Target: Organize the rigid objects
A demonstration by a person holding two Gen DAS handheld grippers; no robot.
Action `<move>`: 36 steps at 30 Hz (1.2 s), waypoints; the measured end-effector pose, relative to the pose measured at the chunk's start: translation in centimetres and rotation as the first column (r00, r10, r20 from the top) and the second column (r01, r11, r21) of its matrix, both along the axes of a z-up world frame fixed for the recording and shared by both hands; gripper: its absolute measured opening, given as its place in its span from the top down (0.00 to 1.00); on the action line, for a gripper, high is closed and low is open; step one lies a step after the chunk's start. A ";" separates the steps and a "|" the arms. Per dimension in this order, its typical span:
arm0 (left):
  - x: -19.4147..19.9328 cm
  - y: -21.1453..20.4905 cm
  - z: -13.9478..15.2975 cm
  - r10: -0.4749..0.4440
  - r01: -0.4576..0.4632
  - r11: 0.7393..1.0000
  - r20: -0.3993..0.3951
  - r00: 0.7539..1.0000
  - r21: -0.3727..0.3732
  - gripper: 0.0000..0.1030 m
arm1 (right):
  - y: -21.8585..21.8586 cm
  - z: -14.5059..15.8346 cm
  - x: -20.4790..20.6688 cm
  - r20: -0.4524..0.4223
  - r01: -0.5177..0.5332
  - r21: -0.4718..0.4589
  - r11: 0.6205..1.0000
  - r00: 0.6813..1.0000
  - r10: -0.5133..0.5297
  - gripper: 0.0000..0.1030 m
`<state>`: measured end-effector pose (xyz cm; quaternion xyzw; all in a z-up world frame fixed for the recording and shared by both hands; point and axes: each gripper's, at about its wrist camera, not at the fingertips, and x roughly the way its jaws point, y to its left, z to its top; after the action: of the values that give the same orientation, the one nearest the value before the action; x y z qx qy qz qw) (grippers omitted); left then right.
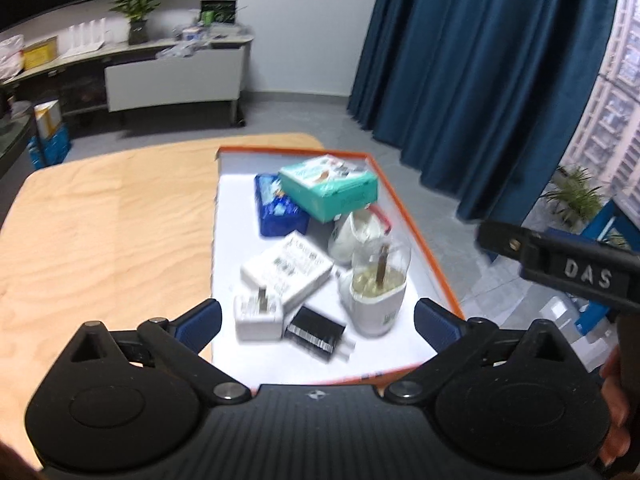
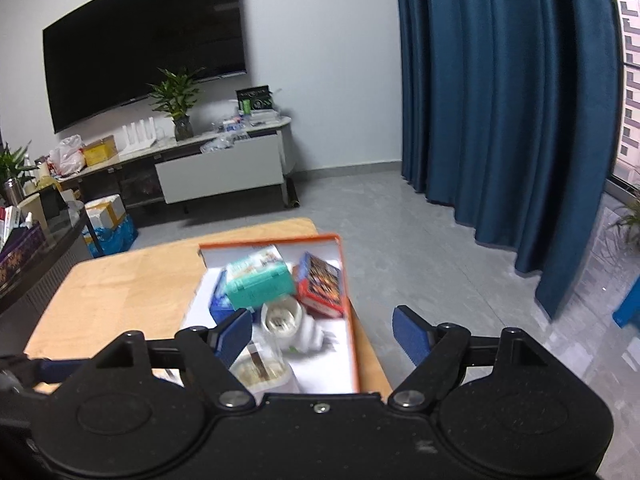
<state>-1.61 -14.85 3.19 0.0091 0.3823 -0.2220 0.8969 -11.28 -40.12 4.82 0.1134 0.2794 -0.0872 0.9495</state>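
On the pale wooden desk (image 1: 100, 216), the orange-rimmed white cardboard tray (image 1: 416, 236) at 12 o'clock of the left tongs (image 1: 316, 320) holds a white adapter block (image 1: 258, 316), a blue pouch (image 1: 276, 212), a teal box (image 1: 330, 186) and a clear-lidded white jar (image 1: 378, 280), while both left and right tongs (image 2: 322, 334) gape apart, gripping nothing.

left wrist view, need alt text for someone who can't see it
An orange-rimmed tray on a wooden table holds small boxes, a teal box on top at the back. The open, empty left gripper hovers over its near end.
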 end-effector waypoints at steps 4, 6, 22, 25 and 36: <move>-1.5 -0.4 -0.6 0.015 -0.016 0.998 0.017 1.000 0.064 0.00 | -0.3 -1.1 -1.5 -0.051 -0.002 -0.011 1.000 0.999 0.001 0.10; -1.9 -0.4 -1.0 0.025 -0.026 0.996 0.015 1.000 0.083 0.00 | -0.3 -1.7 -1.9 -0.081 -0.007 -0.015 1.000 0.997 0.006 0.10; -3.1 -0.8 -1.2 0.021 -0.023 0.994 0.015 1.000 0.108 0.00 | 0.4 -3.8 -2.8 -0.152 -0.051 -0.006 0.999 0.987 0.049 0.10; -2.9 -0.8 -1.4 0.030 -0.031 0.994 0.010 0.999 0.106 0.00 | 0.4 -3.9 -2.6 -0.156 -0.051 -0.005 0.999 0.987 0.050 0.09; -2.9 -0.9 -1.7 0.020 -0.020 0.995 0.000 1.000 0.102 0.00 | 0.4 -4.4 -2.3 -0.170 -0.056 -0.004 0.998 0.984 0.055 0.09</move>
<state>-4.52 -15.72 1.54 0.0508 0.3935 -0.1931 0.8974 -13.56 -39.77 0.42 0.0934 0.3618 -0.0713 0.9248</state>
